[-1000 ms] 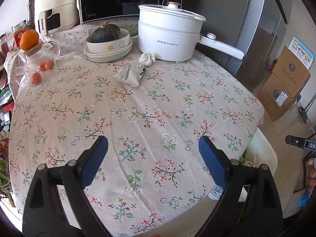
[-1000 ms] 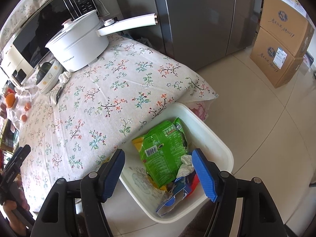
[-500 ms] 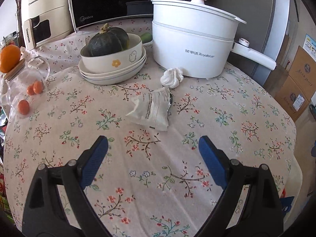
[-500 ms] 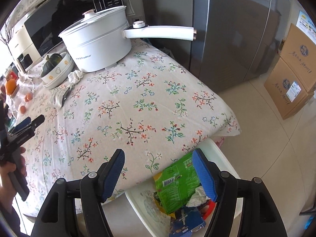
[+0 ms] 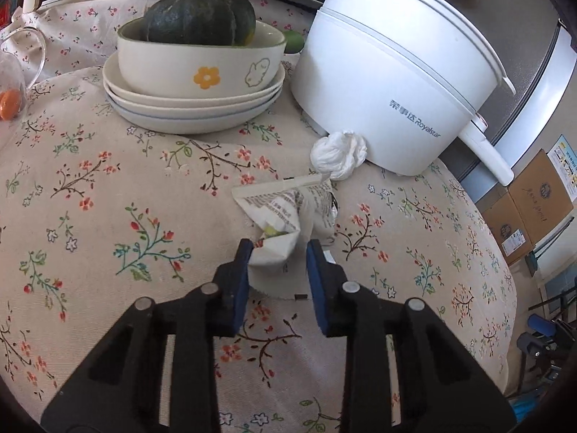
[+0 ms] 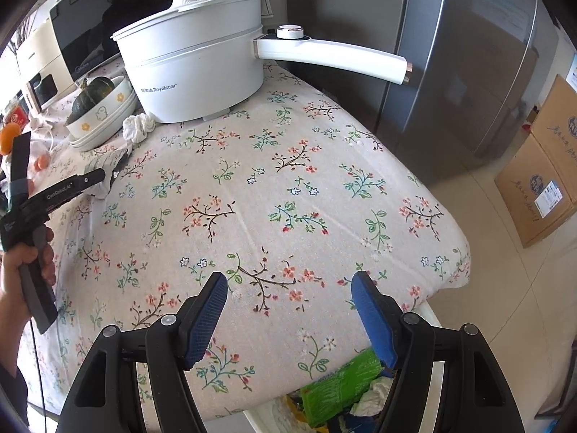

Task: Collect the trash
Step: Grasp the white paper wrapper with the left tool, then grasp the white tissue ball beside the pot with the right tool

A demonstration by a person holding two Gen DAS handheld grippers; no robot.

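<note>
Partly hidden: wrapper (image 5: 285,216) near end between left claw (image 5: 277,252) pads.

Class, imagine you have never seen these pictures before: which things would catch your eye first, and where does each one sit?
The big white electric pot dominates the back of the floral tablecloth, beside a dark green pumpkin in a flower-printed bowl. In front of the pot, the left gripper has its jaws around a crumpled white wrapper, near a tissue ball.
</note>
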